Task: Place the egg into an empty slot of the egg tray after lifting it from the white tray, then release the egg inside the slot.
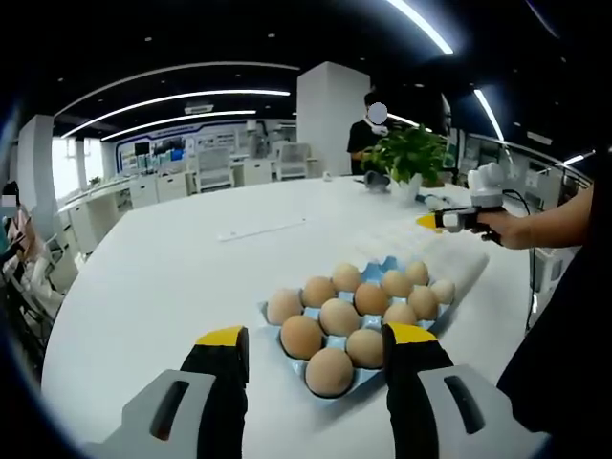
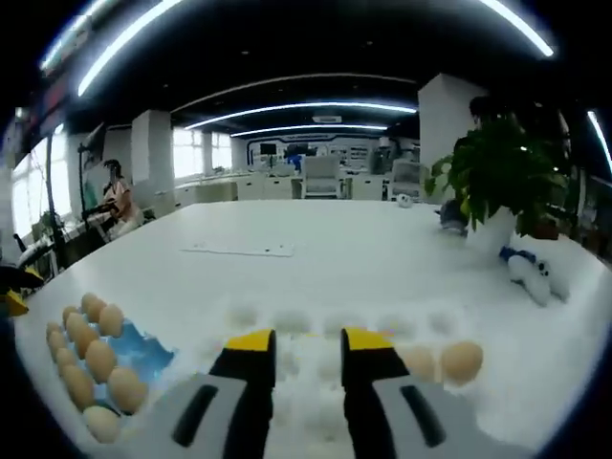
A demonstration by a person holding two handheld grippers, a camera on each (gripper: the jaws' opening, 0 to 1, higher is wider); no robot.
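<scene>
Left gripper view
Left tongs (image 1: 316, 349): jaws stand wide apart with nothing between them, low over the surface at the near corner of the egg tray.
Egg tray (image 1: 271, 308): blue, just ahead of these tongs, nearly full of brown eggs (image 1: 339, 316); I cannot make out an empty slot from here.
Right tongs (image 1: 427, 221): held in a hand (image 1: 507, 228) at the far right, beyond the egg tray, over the white tray (image 1: 449, 263).
Surface (image 1: 172, 277): a broad white table; a flat white strip (image 1: 260, 229) lies further off, a potted plant (image 1: 409, 158) stands at the far edge.
Room: open office under long ceiling lights, a person standing behind the plant.

Right gripper view
Right tongs (image 2: 308, 344): jaws parted by a narrow gap, nothing gripped, hovering over the white tray (image 2: 296, 368).
Eggs to lift: two brown eggs (image 2: 461, 361) sit in the white tray, off to the right of the jaws and just ahead; the right tongs are plainly the nearer pair.
Egg tray (image 2: 153, 349): away to the left, so the carry would run leftward.
Judgement: the pick-up looks not yet begun; the tongs must swing right and open wider first.
</scene>
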